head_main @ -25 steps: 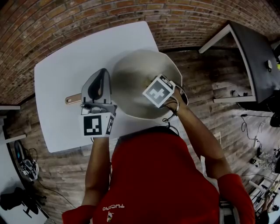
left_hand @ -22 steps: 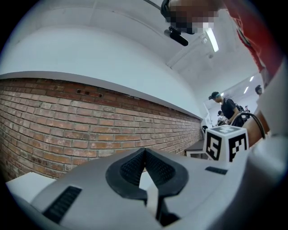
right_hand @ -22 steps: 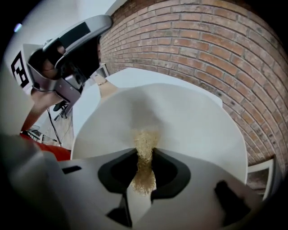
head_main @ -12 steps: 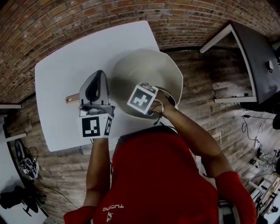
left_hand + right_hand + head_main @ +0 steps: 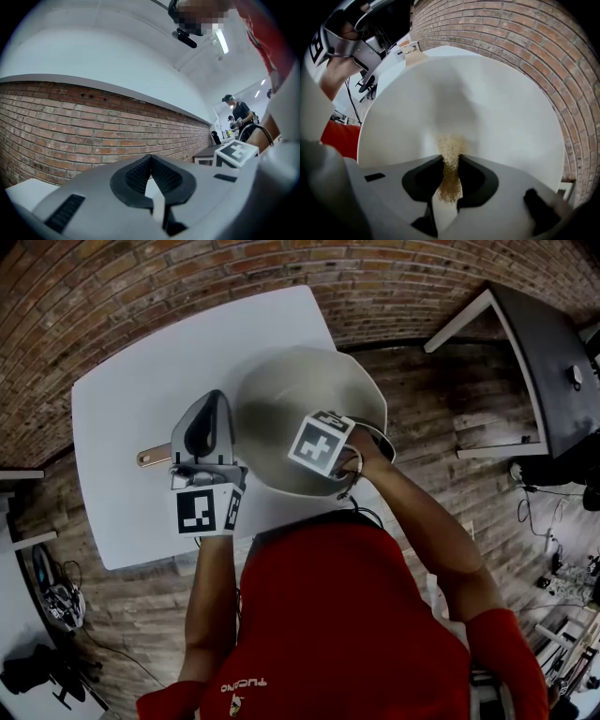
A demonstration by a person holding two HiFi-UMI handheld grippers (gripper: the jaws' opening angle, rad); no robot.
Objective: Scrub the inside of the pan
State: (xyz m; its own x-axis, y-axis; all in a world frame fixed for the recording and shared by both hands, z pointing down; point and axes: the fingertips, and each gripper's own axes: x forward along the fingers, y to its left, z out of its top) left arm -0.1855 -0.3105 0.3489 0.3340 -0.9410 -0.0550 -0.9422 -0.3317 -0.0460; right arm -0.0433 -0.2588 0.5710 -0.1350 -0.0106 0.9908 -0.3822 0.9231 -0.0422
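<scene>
Tan scrubber (image 5: 449, 165), apparently, between right jaws

Pan (image 5: 305, 395): round, pale inside, directly ahead of your right gripper (image 5: 451, 163); wooden handle (image 5: 155, 455) passes under your left gripper (image 5: 214, 407). Scrubber (image 5: 449, 149): tan, fibrous, clamped in right jaws, tip touching pan's inside.

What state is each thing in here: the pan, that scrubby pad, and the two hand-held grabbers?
Pan: open side up at the edge of the table, no dirt visible inside.
Scrubber: clamped, its tip pressed on the pan's inside.
Right gripper: jaws shut on the scrubber.
Left gripper: jaws shut, nothing seen between them.
</scene>
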